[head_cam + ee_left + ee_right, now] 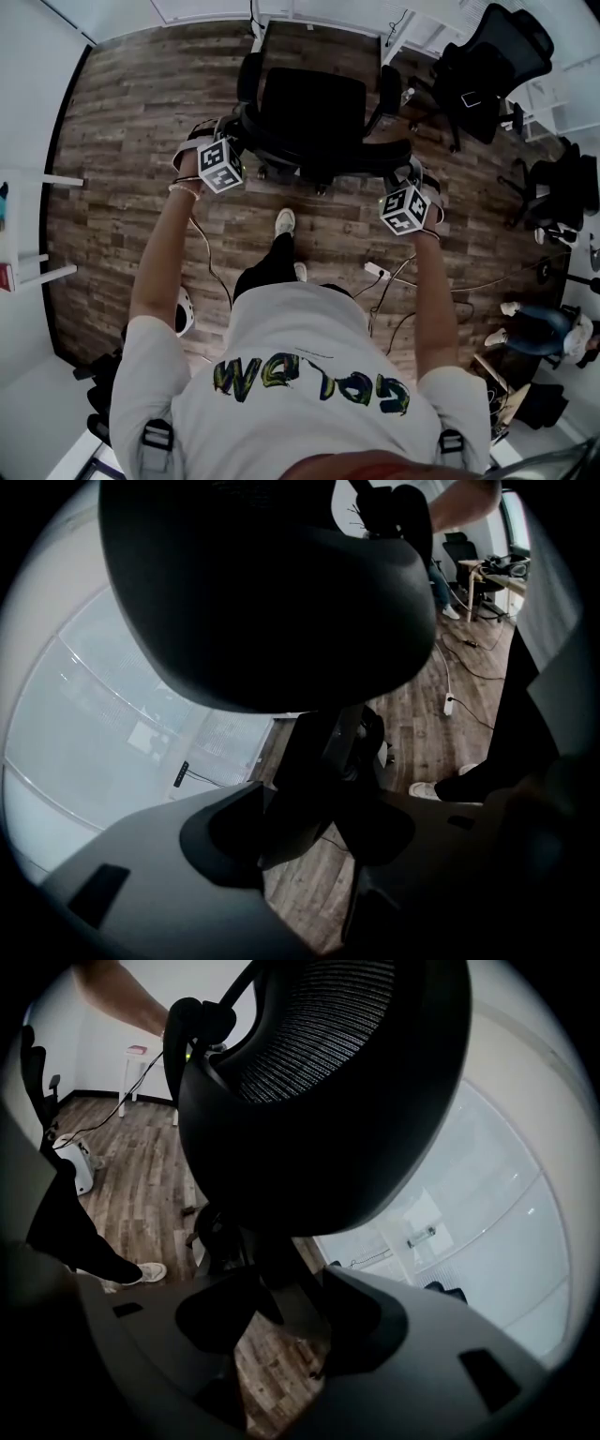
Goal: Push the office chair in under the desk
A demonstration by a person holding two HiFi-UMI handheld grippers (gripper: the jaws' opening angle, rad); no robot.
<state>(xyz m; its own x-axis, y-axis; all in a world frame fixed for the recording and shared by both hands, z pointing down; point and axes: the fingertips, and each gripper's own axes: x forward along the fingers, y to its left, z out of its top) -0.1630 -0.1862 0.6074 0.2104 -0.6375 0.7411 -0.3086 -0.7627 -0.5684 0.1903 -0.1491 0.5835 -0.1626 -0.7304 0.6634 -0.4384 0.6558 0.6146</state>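
Office chair (314, 108) stood on the wood floor (122, 112) right in front of the person, backrest toward them, seat facing away. One gripper was at each side of the backrest. Left gripper (305, 832) was released, jaws spread wide astride the dark back frame, which ran between them. Right gripper (281, 1312) was clenched on the back frame on its side.
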